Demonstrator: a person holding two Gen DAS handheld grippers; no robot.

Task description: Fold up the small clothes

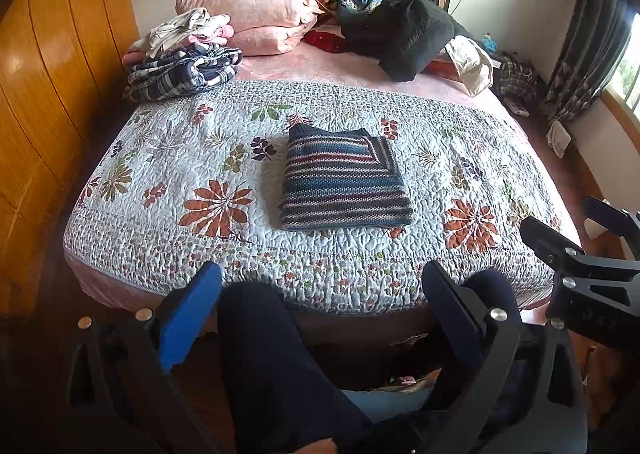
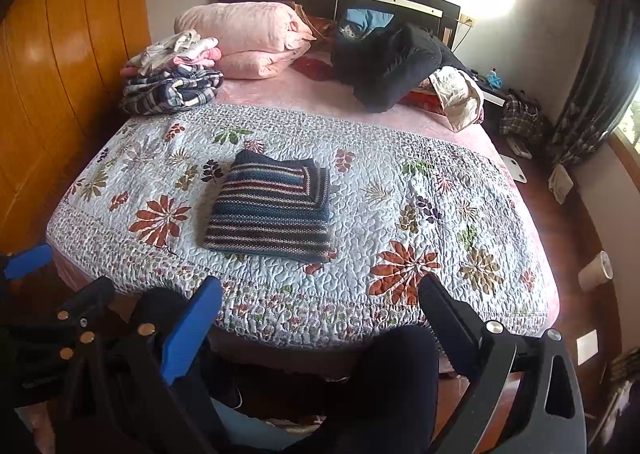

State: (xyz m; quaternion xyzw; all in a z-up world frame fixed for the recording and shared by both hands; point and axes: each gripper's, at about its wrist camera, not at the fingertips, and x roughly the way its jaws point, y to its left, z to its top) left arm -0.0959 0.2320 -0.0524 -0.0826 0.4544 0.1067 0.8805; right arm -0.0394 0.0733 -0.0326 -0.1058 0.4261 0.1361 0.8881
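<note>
The folded striped sweater lies flat in the middle of the flowered quilt on the bed, well apart from the left claw and right claw, both wide open and empty.

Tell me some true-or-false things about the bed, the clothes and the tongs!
1. The striped sweater lies folded on the flowery quilt. True.
2. The left tongs are squeezing the sweater. False: they are open, held back from the foot of the bed, and touch no clothes.
3. A pile of clothes sits at the far left of the bed beside the pink pillows. True.
4. The right tongs are shut. False: they are open with nothing between them.
5. The sweater hangs off the edge of the bed. False: it lies flat near the middle of the quilt.
</note>
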